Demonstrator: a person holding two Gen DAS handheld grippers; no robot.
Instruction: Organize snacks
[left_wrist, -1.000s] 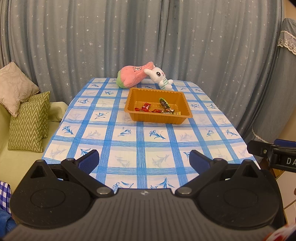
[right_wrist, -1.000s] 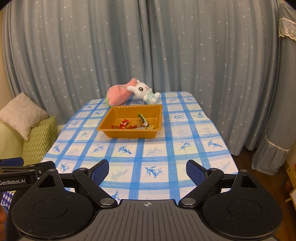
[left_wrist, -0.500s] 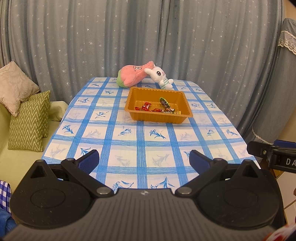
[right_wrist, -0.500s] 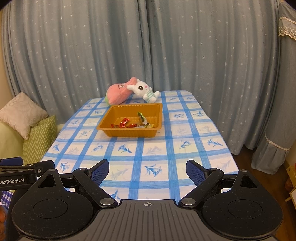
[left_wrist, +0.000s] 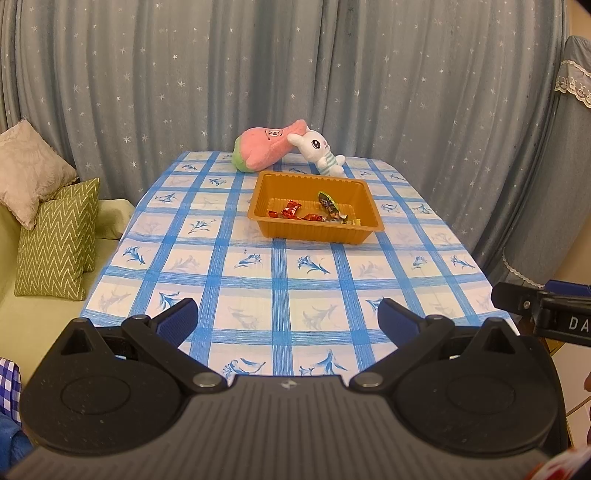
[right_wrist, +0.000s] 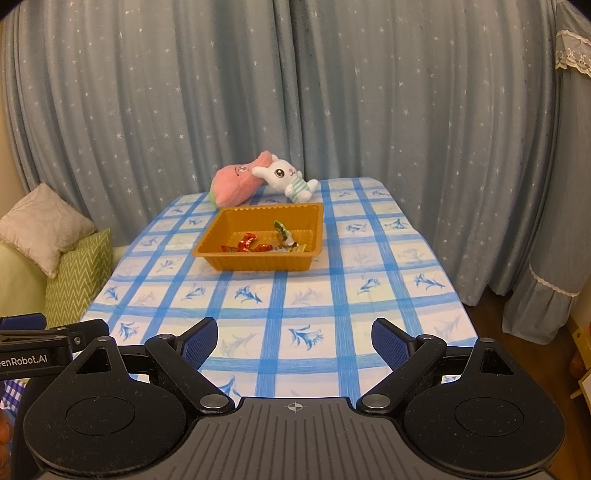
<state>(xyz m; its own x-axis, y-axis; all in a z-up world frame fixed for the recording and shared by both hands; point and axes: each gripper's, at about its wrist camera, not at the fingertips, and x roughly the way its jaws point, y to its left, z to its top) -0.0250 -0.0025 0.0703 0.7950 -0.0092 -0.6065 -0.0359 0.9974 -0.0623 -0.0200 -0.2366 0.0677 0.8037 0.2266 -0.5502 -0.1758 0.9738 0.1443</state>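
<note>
left gripper (left_wrist: 288, 317) and right gripper (right_wrist: 294, 338), fingers spread and empty, near table (left_wrist: 258, 295) edge; far: orange tray (left_wrist: 314, 234) holding wrapped snacks (left_wrist: 310, 214).

Each gripper, the left gripper (left_wrist: 288, 319) and the right gripper (right_wrist: 294, 338), is made of black plastic with two round discs, silver screws and blue ridged fingertips (left_wrist: 177, 317). White letters are printed on the side.

You're in a home living room | starry curtains (left_wrist: 295, 74) | sofa cushions (left_wrist: 59, 240) | plush toys (right_wrist: 258, 177)
</note>
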